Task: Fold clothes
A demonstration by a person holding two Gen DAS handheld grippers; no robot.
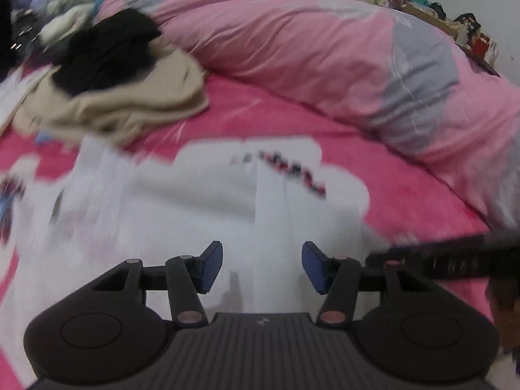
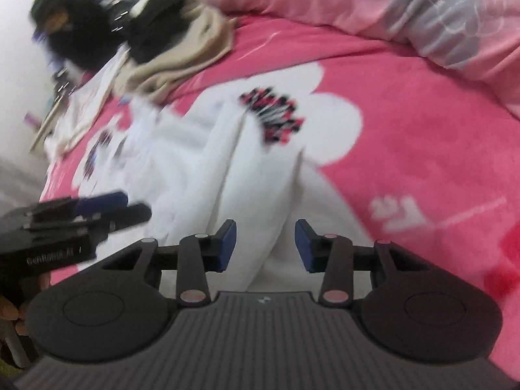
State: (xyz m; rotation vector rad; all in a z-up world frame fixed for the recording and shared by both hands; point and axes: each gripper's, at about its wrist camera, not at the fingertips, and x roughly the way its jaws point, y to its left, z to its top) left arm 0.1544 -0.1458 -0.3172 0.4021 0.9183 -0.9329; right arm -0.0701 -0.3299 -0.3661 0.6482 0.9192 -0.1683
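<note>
A white garment (image 1: 182, 201) with a red and black print lies crumpled on the pink bed sheet (image 1: 266, 120). My left gripper (image 1: 262, 268) hovers just over its near part, open, nothing between the blue pads. In the right wrist view the same white garment (image 2: 208, 169) spreads ahead, its print (image 2: 273, 117) further off. My right gripper (image 2: 265, 247) is open above a fold of it, holding nothing. The left gripper (image 2: 107, 211) shows at the left of that view, held by a hand. Both views are blurred by motion.
A pile of beige cloth (image 1: 130, 104) with a black garment (image 1: 107, 52) on top sits at the far left of the bed. A bunched pink and grey duvet (image 1: 325, 48) fills the back and right. Cluttered shelves (image 1: 448, 16) stand beyond.
</note>
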